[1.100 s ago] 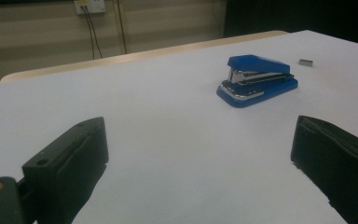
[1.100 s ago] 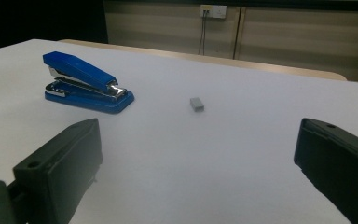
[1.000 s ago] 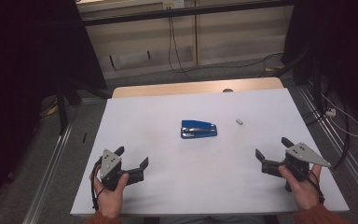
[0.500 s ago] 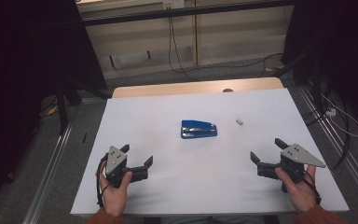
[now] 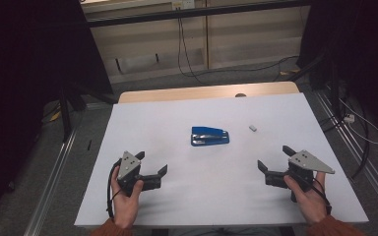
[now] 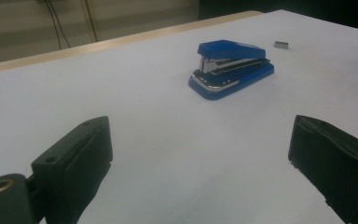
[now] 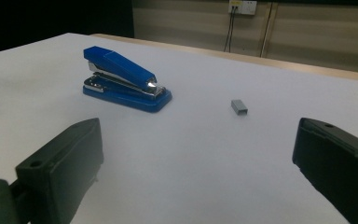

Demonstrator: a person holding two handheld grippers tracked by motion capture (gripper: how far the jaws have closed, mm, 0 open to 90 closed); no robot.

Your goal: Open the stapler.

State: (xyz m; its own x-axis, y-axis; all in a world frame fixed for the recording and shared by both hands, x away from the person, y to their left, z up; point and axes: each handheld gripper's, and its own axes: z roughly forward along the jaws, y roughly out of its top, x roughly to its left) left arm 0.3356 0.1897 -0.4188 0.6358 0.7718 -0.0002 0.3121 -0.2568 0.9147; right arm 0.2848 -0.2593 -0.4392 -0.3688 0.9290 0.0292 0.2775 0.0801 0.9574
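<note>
At the middle of the table (image 5: 142, 123), on its smooth, matte white top, sits the blue stapler (image 5: 209, 136): a glossy wedge-shaped plastic body on a flat blue base, with a bright chrome magazine showing between the two. Just to its right, apart from it, lies a small grey block of staples (image 5: 253, 128), metallic and box-shaped. Your left gripper (image 5: 151, 166) rests low near the front edge on the left, its blocky black jaws spread wide with nothing between them but bare tabletop. Your right gripper (image 5: 273, 164) is over at the front right, well apart from the stapler, jaws likewise spread and holding nothing. Each carries a flat grey three-cornered plate on top. Beyond the white sheet, a strip of pale wood edges the far side.
</note>
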